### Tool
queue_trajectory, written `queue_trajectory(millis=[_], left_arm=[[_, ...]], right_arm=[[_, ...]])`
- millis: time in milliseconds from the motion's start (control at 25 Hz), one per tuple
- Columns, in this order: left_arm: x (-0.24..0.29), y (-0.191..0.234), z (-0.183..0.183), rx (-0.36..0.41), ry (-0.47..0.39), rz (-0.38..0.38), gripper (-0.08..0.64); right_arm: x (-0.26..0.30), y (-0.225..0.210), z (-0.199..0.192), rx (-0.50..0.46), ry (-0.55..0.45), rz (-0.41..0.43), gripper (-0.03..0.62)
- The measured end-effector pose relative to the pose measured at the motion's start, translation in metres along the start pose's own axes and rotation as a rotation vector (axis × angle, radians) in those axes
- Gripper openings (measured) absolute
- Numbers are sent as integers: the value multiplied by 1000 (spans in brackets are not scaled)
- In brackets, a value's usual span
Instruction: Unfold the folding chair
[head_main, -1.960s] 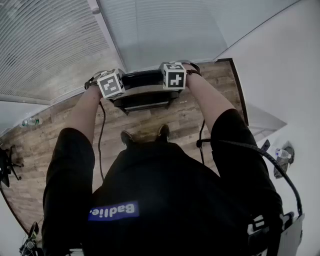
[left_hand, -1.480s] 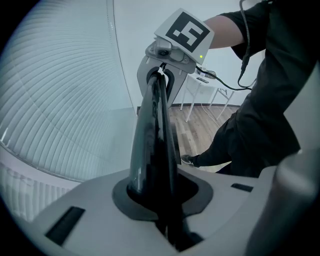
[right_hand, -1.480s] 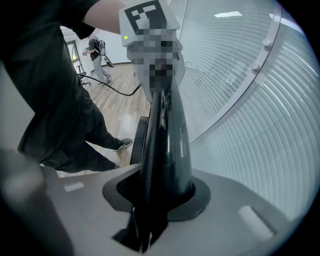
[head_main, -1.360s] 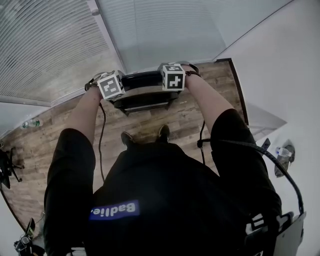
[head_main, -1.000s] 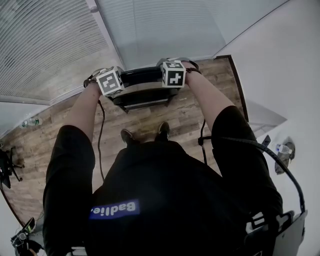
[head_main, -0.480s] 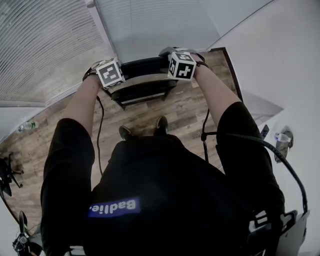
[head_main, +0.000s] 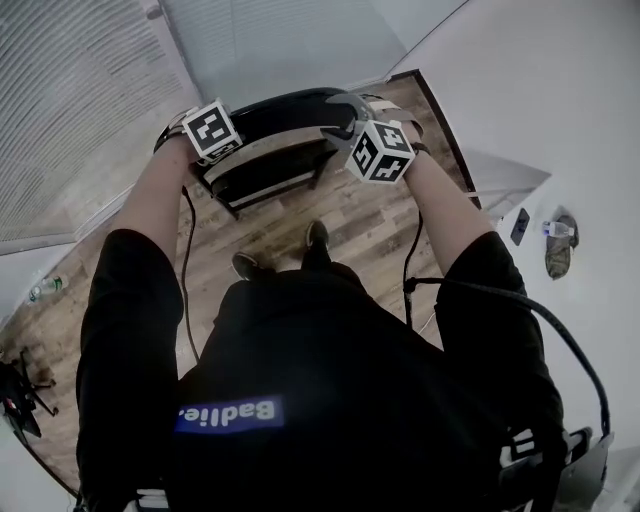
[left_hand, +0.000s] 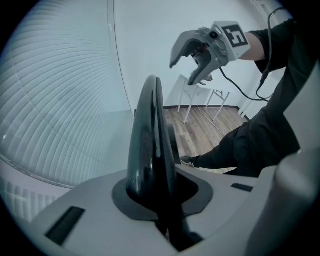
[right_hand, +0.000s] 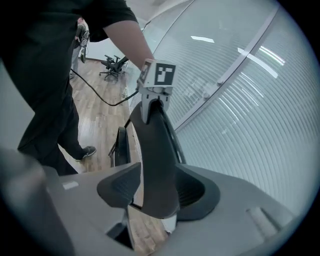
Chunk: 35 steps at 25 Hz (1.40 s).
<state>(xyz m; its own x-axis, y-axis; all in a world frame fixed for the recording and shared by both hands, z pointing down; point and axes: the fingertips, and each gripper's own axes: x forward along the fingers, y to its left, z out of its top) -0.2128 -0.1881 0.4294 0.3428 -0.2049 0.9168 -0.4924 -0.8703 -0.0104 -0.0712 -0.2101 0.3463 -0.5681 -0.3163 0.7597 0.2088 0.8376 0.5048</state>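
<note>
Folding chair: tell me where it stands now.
Head view, top centre: the folding chair stands on the wood floor by the glass wall, ahead of the person's shoes, clamped at its top by the left gripper.

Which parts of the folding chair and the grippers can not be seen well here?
Head view: marker cubes cover the jaws of left gripper and right gripper.
Head view: the backrest covers much of the folding chair's seat and legs.
Left gripper view: the gripper's body cuts off the chair below the grip.
Head view: items by the right wall, too small to name.
</note>
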Motion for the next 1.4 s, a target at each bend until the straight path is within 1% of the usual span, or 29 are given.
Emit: queue_trajectory(millis=[80, 200, 360, 480, 640, 800, 880, 1040, 1280, 1400], left_arm=[[-1, 3, 0, -3, 3, -1, 63], [0, 4, 2, -7, 4, -3, 63], [4, 5, 4, -12, 4, -4, 63], [2, 5, 5, -15, 0, 2, 63], [2, 8, 2, -15, 0, 14, 66], [3, 5, 1, -12, 1, 18, 67], [3, 4, 2, -13, -7, 22, 68], [6, 7, 6, -22, -13, 43, 75], [8, 4, -1, -29, -7, 66, 84], [9, 3, 0, -25, -8, 70, 86]], right_arm=[[5, 26, 1, -8, 7, 23, 202], [28, 68, -8, -33, 37, 89, 202], [67, 99, -29, -36, 68, 156, 202], [90, 110, -39, -36, 63, 190, 202], [120, 118, -55, -69, 79, 228, 204], [146, 127, -68, -68, 93, 253, 206], [158, 130, -74, -73, 98, 260, 219], [176, 141, -88, -116, 111, 294, 233], [209, 148, -99, -167, 115, 285, 249], [221, 156, -106, -197, 134, 297, 249]])
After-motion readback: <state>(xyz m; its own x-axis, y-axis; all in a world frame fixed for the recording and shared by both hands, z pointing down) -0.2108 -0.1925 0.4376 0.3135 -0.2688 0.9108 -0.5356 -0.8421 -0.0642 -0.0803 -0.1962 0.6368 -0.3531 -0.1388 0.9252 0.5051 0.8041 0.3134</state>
